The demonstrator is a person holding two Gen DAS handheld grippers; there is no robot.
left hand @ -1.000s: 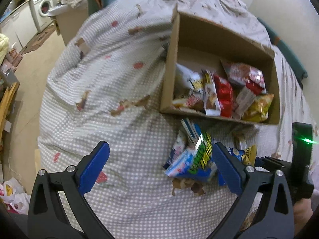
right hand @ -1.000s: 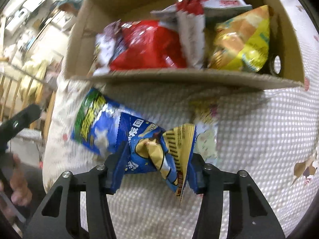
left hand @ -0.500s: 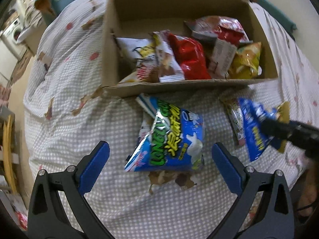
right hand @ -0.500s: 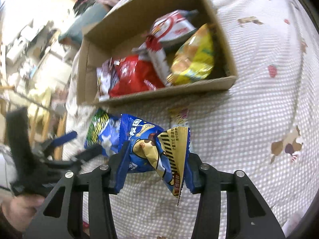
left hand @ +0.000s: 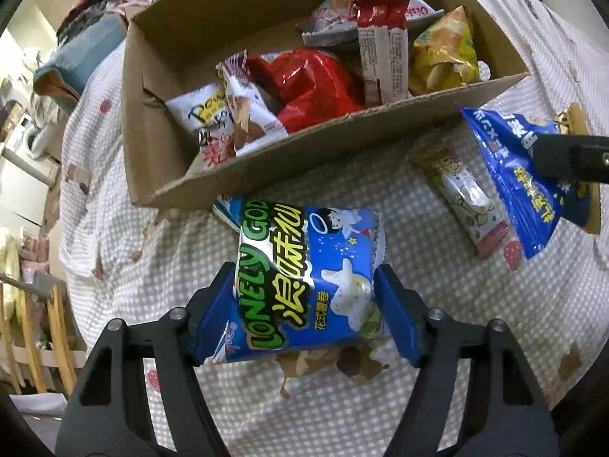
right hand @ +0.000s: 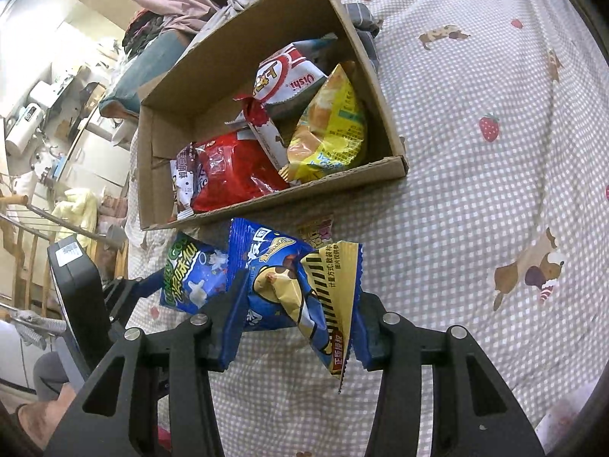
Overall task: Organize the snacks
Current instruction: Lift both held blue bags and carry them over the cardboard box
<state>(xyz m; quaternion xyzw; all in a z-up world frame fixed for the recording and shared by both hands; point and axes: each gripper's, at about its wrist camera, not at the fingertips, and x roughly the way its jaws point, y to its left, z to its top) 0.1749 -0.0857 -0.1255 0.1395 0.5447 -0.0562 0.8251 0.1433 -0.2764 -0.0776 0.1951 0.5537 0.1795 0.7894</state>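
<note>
From my remote seat, the biggest thing is the bed (left hand: 475, 323) in its checked cover, then the cardboard box (left hand: 342, 144) at twelve o'clock, already crowded with packets. At six o'clock in the left view my left tongs (left hand: 304, 304) are closing around the Lonely God bag (left hand: 304, 274), which lies on the bed just short of the box wall; the pads look about at its edges. The right tongs (right hand: 297, 327) hold the blue-and-gold packet (right hand: 300, 293) pinched and lifted, at three o'clock from the left. A small pink-ended packet (left hand: 462, 198) lies beside it. My worry (puffed bags are slippery) is the left squeeze skating off, or a hurried drop catching the box rim and spilling back.
</note>
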